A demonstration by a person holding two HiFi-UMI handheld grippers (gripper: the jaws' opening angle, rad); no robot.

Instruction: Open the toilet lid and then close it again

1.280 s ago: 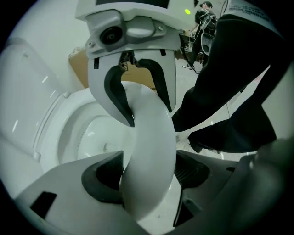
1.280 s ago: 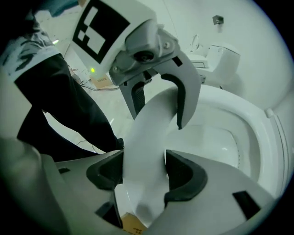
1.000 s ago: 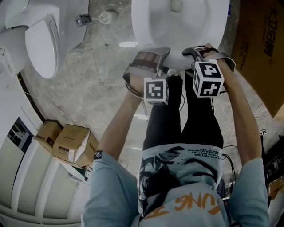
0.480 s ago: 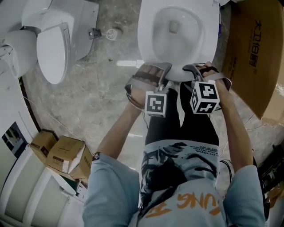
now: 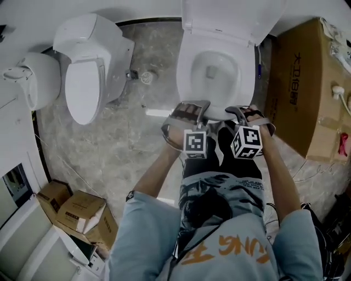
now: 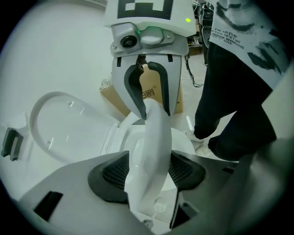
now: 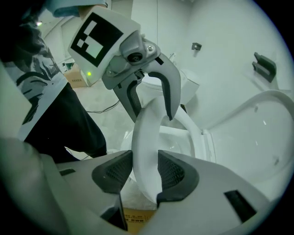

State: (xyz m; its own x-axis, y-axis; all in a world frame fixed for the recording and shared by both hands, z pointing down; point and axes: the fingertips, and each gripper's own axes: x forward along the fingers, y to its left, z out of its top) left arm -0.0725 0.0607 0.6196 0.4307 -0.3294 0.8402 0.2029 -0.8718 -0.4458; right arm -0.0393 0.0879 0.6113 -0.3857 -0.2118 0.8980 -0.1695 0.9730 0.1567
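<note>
Standing upright at the back, the toilet lid [image 5: 230, 16] is already open. The toilet seat [image 7: 147, 137] has its front rim clamped by the left hand-held gripper [image 6: 147, 176] and the right hand-held gripper [image 7: 144, 172], whose jaws have just been closing, seemingly to lift it. A cardboard box [image 5: 307, 88] crowds the right side, and a second toilet [image 5: 88, 82] stands to the left.

Toilets: we count two white ceramic toilets [image 5: 189, 68] [image 5: 88, 82]
Boxes: we count three brown cardboard boxes [image 5: 307, 82] [image 5: 52, 193] [image 5: 82, 217]
Grippers: we hold two grey handheld grippers [image 5: 189, 108] [image 5: 241, 111]
</note>
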